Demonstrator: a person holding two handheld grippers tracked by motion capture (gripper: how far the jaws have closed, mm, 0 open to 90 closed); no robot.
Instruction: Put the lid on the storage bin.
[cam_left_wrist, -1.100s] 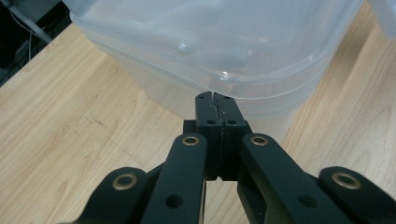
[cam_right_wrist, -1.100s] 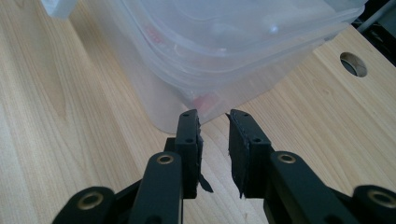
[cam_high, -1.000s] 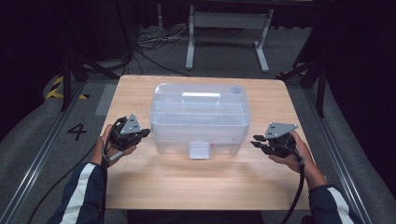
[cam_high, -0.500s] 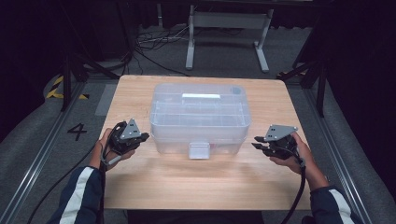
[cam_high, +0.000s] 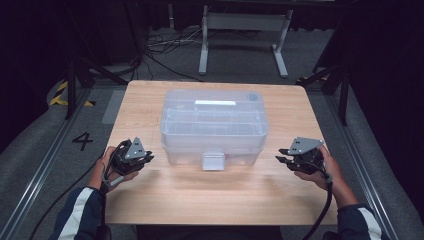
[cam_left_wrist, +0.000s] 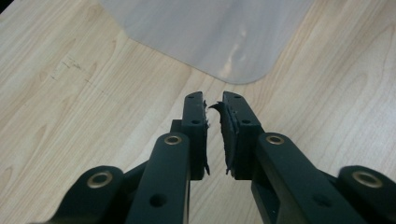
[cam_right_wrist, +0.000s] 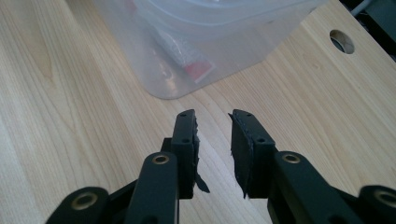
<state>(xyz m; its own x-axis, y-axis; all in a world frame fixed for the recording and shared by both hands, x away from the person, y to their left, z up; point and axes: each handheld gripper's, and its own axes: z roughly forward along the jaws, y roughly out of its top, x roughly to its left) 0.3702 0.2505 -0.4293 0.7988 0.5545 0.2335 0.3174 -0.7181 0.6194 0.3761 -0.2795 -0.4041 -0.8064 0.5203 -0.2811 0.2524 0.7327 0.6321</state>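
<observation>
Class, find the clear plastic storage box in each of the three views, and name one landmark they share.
High view: clear plastic box at the table's centre, between both grippers.
Left gripper view: one rounded corner at the top, beyond the jaws.
Right gripper view: its lower wall across the top.
Shared landmark: the wooden tabletop.

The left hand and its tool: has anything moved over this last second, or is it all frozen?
The left gripper slid a little toward the person and lower on the table, and its jaws have just been opening a crack, with nothing between them. The right gripper kept its place beside the clear plastic box, its jaws parting slightly too. The box did not move.
</observation>
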